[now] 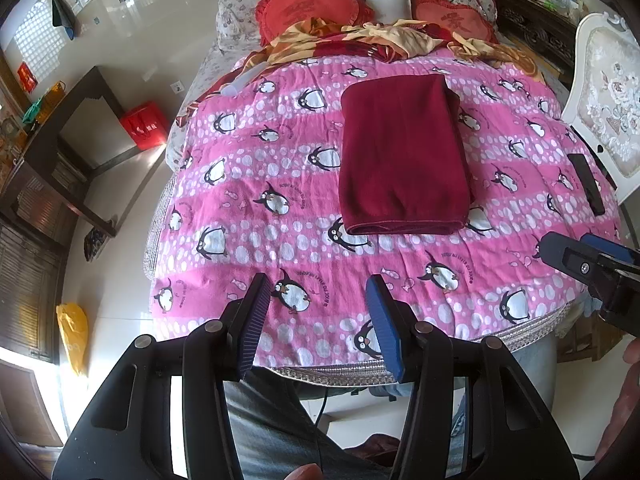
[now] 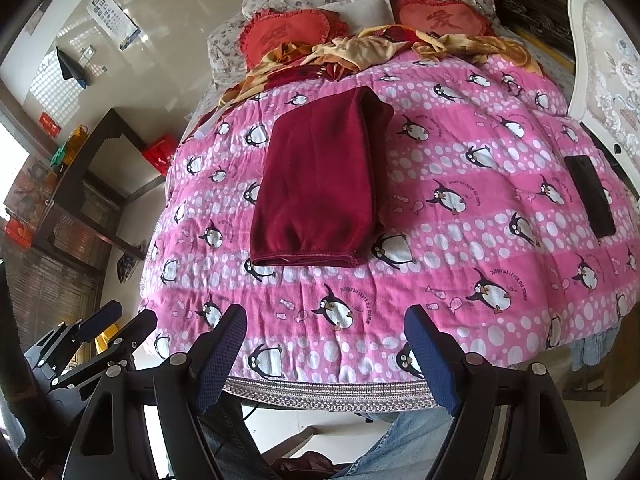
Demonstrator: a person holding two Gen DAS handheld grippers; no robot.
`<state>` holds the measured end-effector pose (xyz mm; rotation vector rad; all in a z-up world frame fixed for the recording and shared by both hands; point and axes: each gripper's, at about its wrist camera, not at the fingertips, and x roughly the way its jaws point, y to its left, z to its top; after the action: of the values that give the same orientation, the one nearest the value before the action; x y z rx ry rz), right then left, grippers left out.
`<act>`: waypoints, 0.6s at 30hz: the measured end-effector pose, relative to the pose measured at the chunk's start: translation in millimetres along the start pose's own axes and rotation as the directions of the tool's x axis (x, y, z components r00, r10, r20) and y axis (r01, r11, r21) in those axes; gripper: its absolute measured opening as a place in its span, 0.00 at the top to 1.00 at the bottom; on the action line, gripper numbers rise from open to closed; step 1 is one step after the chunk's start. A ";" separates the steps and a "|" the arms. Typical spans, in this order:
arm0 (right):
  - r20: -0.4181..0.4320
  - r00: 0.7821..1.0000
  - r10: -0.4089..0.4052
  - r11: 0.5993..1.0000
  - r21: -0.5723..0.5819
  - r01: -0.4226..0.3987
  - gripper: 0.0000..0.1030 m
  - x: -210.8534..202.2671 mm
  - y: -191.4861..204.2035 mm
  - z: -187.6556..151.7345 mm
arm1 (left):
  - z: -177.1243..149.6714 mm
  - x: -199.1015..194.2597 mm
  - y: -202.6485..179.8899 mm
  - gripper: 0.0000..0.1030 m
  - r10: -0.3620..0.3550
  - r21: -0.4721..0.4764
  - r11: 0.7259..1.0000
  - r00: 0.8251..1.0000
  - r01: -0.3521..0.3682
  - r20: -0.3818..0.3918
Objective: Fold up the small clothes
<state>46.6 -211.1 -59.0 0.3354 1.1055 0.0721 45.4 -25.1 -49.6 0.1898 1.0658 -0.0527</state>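
Note:
A dark red garment [image 1: 402, 156] lies folded into a neat rectangle on the pink penguin-print quilt [image 1: 280, 184]; it also shows in the right wrist view [image 2: 320, 184]. My left gripper [image 1: 318, 292] is open and empty, held above the quilt's near edge, short of the garment. My right gripper [image 2: 326, 328] is open and empty, also back at the near edge. The right gripper shows at the right side of the left wrist view [image 1: 568, 246]. The left gripper shows at the lower left of the right wrist view [image 2: 120, 318].
A black phone [image 2: 591, 196] lies on the quilt's right side. Crumpled yellow and red cloth [image 1: 360, 40] and red heart cushions [image 1: 308, 10] lie at the bed's far end. A white chair [image 1: 608, 92] stands right. A dark table [image 1: 76, 136] and a red bag [image 1: 144, 124] stand left.

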 end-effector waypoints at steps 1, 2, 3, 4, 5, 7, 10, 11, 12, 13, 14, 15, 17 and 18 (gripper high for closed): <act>0.000 1.000 0.000 1.000 0.000 0.000 0.24 0.0 0.2 0.3 | 0.1 0.2 0.5 0.52 0.001 0.000 1.000 1.000 -0.001 0.001; 0.001 1.000 -0.001 1.000 -0.002 0.001 0.24 -0.3 0.8 0.5 | 0.4 0.3 0.9 0.52 0.001 -0.001 1.000 1.000 -0.001 0.000; 0.002 1.000 -0.001 1.000 -0.003 0.001 0.24 -0.8 1.3 0.5 | 1.2 -0.3 1.3 0.52 0.001 -0.001 1.000 1.000 -0.001 0.000; 0.004 1.000 -0.001 1.000 -0.003 0.002 0.24 -1.2 1.4 0.7 | 1.2 -0.3 1.4 0.52 0.001 -0.001 1.000 1.000 -0.001 0.000; 0.005 1.000 -0.001 1.000 -0.001 0.001 0.24 -1.4 1.4 1.0 | 1.5 -0.1 1.8 0.52 0.001 -0.001 1.000 1.000 -0.001 0.000; 0.004 1.000 -0.003 1.000 -0.001 0.003 0.24 -1.4 1.4 0.7 | 0.7 -0.3 0.6 0.52 0.000 0.001 1.000 1.000 0.000 0.000; 0.005 1.000 -0.003 1.000 0.000 0.003 0.24 -1.8 1.3 0.4 | 0.5 0.1 0.2 0.52 0.001 0.001 1.000 1.000 -0.001 0.001; 0.005 1.000 -0.003 1.000 -0.001 0.003 0.24 -1.7 1.0 0.4 | 0.3 0.2 0.1 0.52 0.000 0.001 1.000 1.000 0.000 0.000; 0.005 1.000 -0.002 1.000 0.000 0.002 0.24 -1.6 0.8 0.5 | 0.9 0.9 1.1 0.52 -0.002 0.001 1.000 1.000 0.002 -0.001; 0.004 1.000 -0.003 1.000 0.000 0.003 0.24 -1.5 0.7 0.7 | 0.7 0.6 0.6 0.52 -0.002 0.001 1.000 1.000 0.002 -0.001; 0.004 1.000 -0.003 1.000 -0.001 0.003 0.24 -1.3 0.6 1.0 | 1.5 0.8 1.3 0.52 -0.004 0.001 1.000 1.000 0.004 -0.003; 0.004 1.000 -0.004 1.000 -0.001 0.004 0.24 -0.9 0.9 1.7 | 2.4 0.2 1.2 0.52 -0.005 0.001 1.000 1.000 0.005 -0.004; 0.004 1.000 -0.004 1.000 0.001 0.004 0.24 -0.9 0.3 0.8 | 3.8 1.3 1.4 0.52 -0.012 0.003 1.000 1.000 0.012 -0.012; 0.004 1.000 -0.005 1.000 0.001 0.005 0.24 -0.6 0.3 1.1 | 4.3 2.5 1.9 0.52 -0.016 0.003 1.000 1.000 0.016 -0.015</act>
<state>47.3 -211.1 -57.9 0.3335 1.1025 0.0668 50.6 -23.9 -49.5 0.1845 1.0826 -0.0676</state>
